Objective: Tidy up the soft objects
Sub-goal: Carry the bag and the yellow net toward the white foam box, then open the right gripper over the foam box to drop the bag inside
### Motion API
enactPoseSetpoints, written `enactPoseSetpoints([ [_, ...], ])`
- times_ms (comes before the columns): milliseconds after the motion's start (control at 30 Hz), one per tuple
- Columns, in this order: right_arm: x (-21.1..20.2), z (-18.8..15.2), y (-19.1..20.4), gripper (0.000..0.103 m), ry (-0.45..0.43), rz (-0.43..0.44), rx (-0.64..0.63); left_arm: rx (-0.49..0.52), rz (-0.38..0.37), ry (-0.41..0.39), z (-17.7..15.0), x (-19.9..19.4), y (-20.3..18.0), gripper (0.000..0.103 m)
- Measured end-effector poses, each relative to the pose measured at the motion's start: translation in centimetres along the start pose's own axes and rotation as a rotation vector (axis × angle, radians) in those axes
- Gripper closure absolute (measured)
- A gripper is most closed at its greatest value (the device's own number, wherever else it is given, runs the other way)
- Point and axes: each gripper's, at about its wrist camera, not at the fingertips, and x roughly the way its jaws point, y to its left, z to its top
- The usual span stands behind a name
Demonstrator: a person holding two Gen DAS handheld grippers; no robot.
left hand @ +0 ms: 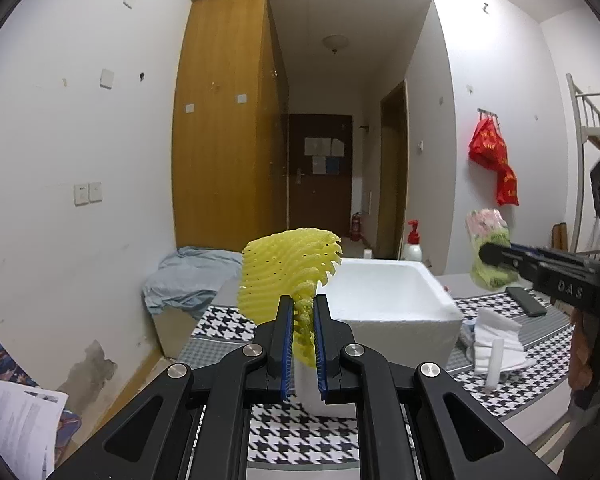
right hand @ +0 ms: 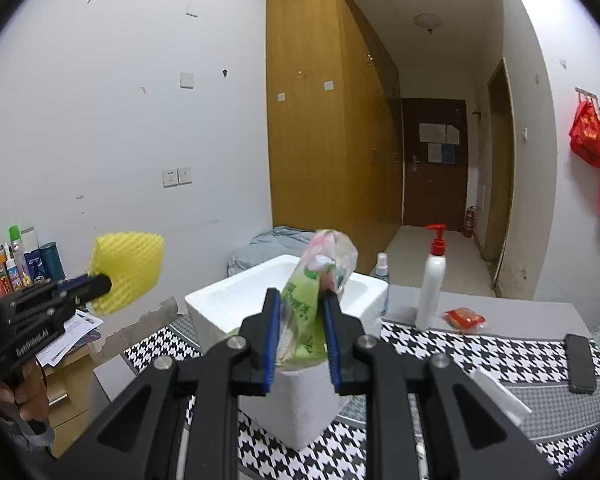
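Left gripper [left hand: 303, 320]: fingers are narrow and clamp the lower edge of the yellow foam net [left hand: 284, 268]; the net stands up above the fingertips and fans out to the left.
Yellow foam net: held in the air in front of the white foam box [left hand: 396, 304], not touching it as far as I can tell.
Right gripper [right hand: 300, 320]: fingers are a little apart and press on both sides of the green tissue pack [right hand: 312, 304].
Green tissue pack: soft plastic pack, green below and pink near the top, tilted a bit to the right; it is held up over the near part of the white foam box.
White foam box: open at the top, stands on the houndstooth mat [right hand: 480, 352] on the table; inside looks white, contents I cannot tell.
Pump bottle [right hand: 432, 280]: white with a red pump, upright, right of the box on the grey table part.
Small spray bottle [right hand: 381, 276]: just beside the far right corner of the box.
Red packet [right hand: 464, 318]: lies flat near the pump bottle.
Black phone [right hand: 580, 364]: lies on the mat, well to the right.
White foam sheets [left hand: 496, 340]: loose pile on the mat, right of the box.
Person's hand [right hand: 20, 392]: grips the handle of the left gripper.
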Motion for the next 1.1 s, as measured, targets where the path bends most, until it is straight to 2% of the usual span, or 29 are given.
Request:
enactPoseSetpoints([
  [333,3.5,0.7,1.7,0.078,0.045,0.041,-0.005,-0.004,0.002,0.036,-1.2,1.3,1.0,0.092],
  [933,9.0,1.2,2.2,0.077,0.15,0.038,-0.001,-0.042,0.012,0.066,-1.6,3.3,3.4,0.092],
  [967,9.3,1.2,2.1,0.075,0.157,0.038,0.002,-0.044,0.015,0.067,-1.7,3.3,3.4,0.092],
  [1000,9.7,1.2,2.1,0.063,0.168,0.037,-0.001,-0.047,0.017,0.07,-1.7,3.4,3.5,0.092],
  [1033,9.9,1.2,2.2,0.043,0.171,0.038,-0.002,-0.048,0.018,0.072,-1.7,3.5,3.5,0.092],
  [1100,9.7,1.2,2.3,0.022,0.155,0.038,0.002,-0.051,0.022,0.074,-1.8,3.6,3.7,0.092],
])
